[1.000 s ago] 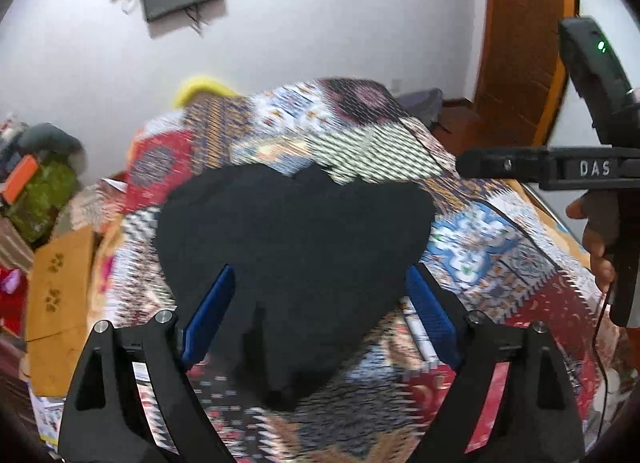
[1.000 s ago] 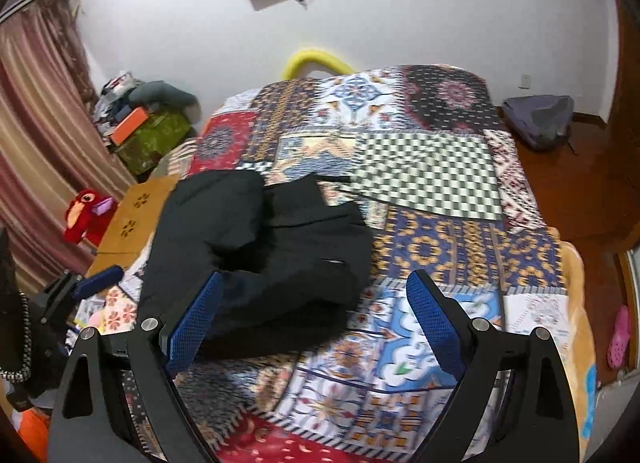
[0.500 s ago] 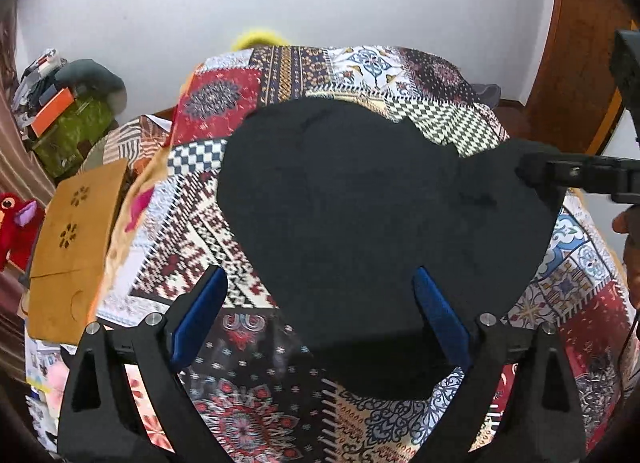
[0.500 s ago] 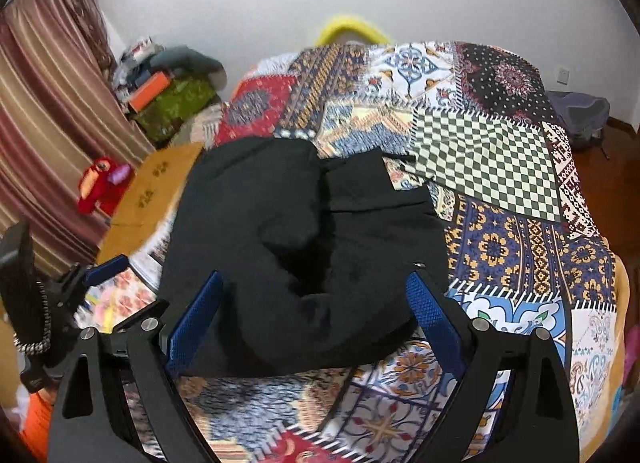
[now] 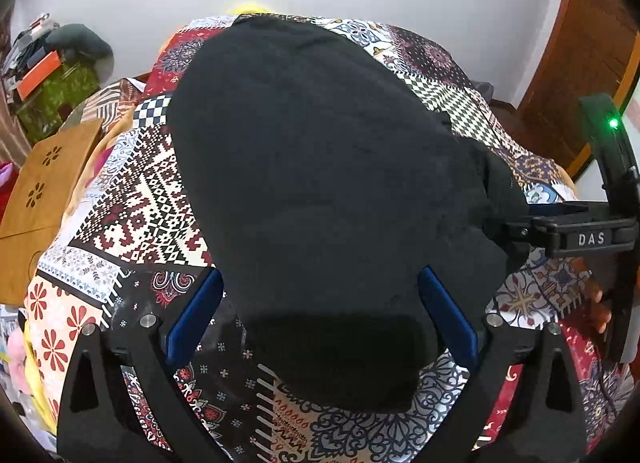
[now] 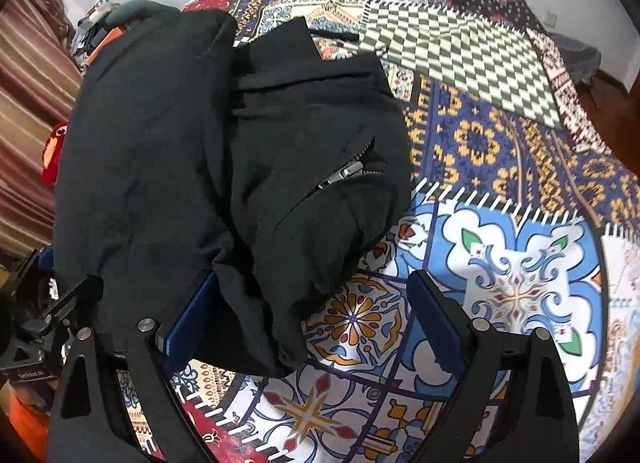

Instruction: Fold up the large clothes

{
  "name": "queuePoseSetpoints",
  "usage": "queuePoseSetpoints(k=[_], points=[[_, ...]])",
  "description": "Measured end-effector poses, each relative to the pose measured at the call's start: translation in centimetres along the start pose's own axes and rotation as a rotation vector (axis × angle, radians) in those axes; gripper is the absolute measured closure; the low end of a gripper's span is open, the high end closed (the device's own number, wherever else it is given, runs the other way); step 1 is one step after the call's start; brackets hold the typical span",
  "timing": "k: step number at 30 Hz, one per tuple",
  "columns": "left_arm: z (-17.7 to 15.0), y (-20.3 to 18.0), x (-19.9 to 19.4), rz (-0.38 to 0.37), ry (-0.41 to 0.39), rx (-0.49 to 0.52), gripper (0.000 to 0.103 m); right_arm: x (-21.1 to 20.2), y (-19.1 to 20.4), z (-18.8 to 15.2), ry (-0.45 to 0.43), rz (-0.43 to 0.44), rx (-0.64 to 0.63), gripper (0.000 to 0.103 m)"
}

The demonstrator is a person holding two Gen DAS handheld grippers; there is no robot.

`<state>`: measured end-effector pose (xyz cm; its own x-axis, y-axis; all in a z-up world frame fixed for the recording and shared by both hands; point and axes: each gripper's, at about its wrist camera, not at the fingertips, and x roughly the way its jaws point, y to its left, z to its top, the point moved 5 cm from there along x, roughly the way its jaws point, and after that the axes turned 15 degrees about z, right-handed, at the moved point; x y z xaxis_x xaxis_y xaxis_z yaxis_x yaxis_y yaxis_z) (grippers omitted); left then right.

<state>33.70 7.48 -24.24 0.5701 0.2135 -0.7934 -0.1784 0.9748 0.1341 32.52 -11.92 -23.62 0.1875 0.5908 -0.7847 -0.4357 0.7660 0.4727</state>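
A large black garment (image 5: pixel 328 183) lies crumpled on the patchwork bed; in the right wrist view it (image 6: pixel 224 151) shows a zipper (image 6: pixel 344 173). My left gripper (image 5: pixel 320 315) is open, its blue pads on either side of the garment's near edge. My right gripper (image 6: pixel 312 315) is open, with a hanging fold of the garment between its pads, nearer the left one. In the left wrist view the right gripper (image 5: pixel 516 229) shows side-on at the garment's right edge.
The patchwork bedspread (image 6: pixel 500 191) covers the bed. A wooden side table (image 5: pixel 44 183) stands at the left. Clutter and a green box (image 5: pixel 60 95) sit by the wall. A red plush toy (image 6: pixel 54 151) and striped curtain (image 6: pixel 24 75) lie at the left.
Both grippers have moved closer to the garment, which now fills much more of each view. Both stay open.
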Motion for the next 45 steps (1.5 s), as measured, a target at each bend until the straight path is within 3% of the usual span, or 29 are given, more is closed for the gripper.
queuePoseSetpoints(k=[3, 8, 13, 16, 19, 30, 36, 40, 45], points=[[0.7, 0.5, -0.6, 0.013, 0.001, 0.011, 0.004, -1.3, 0.9, 0.1, -0.014, -0.008, -0.014, 0.011], [1.9, 1.6, -2.9, 0.093, -0.081, 0.054, 0.004, -3.6, 2.1, 1.0, -0.065, 0.002, -0.033, 0.011], [3.1, 4.1, -3.3, 0.119, -0.103, -0.002, 0.004, -5.0, 2.5, 2.8, -0.135, 0.013, -0.037, 0.011], [3.6, 5.6, -2.1, 0.115, -0.067, -0.068, 0.004, -5.0, 1.7, 3.8, -0.159, 0.015, -0.019, 0.009], [3.7, 6.2, -0.4, 0.062, 0.007, -0.119, 0.004, -4.0, 0.1, 4.6, -0.15, 0.016, 0.015, 0.009], [4.2, 5.4, 6.0, -0.304, 0.238, -0.348, 0.0, 2.2, -5.8, 5.5, -0.006, 0.171, 0.254, 0.009], [4.9, 5.1, 7.8, -0.342, 0.265, -0.374, 0.0, 5.5, -6.1, 6.1, 0.07, 0.25, 0.302, 0.009], [4.9, 5.5, 8.7, -0.381, 0.286, -0.398, 0.0, 5.9, -5.5, 6.3, 0.057, 0.29, 0.324, 0.007], [4.6, 6.5, 10.3, -0.478, 0.33, -0.47, 0.0, 5.7, -4.0, 6.1, 0.049, 0.321, 0.288, 0.019]])
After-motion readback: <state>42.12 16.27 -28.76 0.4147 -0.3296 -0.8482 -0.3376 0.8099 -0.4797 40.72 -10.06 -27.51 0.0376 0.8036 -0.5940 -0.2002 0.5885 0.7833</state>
